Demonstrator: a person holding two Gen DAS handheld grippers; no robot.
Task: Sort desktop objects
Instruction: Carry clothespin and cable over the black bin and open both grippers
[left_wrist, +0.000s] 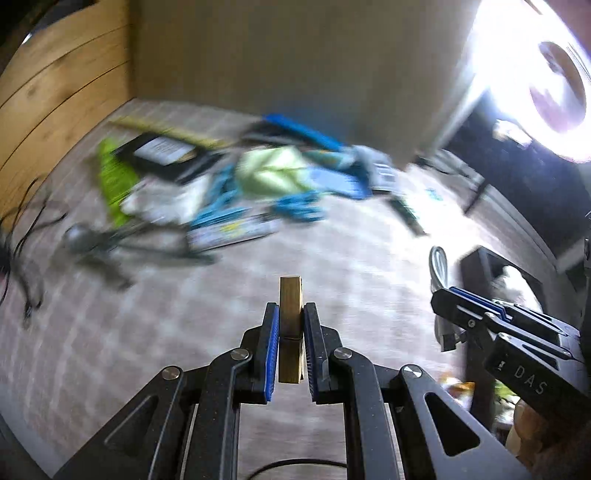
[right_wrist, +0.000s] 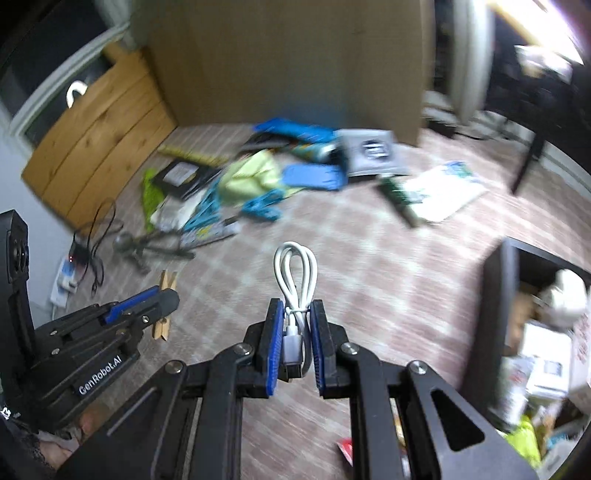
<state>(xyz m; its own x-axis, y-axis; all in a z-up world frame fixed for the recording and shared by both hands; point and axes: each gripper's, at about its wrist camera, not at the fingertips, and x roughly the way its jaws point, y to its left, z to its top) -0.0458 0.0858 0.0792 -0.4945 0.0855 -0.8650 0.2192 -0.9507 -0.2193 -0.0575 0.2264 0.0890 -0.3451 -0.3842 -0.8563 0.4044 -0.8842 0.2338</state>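
Clutter lies heaped on the checked worktop (right_wrist: 369, 266) well ahead of us, while the black bin (right_wrist: 506, 314) of sorted things stands at our right. Our right gripper (right_wrist: 297, 332), nearer that bin, pinches a coiled white cable (right_wrist: 295, 273). Our left gripper (left_wrist: 290, 339) pinches a wooden clothespin (left_wrist: 290, 314), long axis along the fingers.

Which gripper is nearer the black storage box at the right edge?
Right. The right gripper, holding the white cable, is beside the black box; the left gripper, holding the clothespin, is farther away on its far side.
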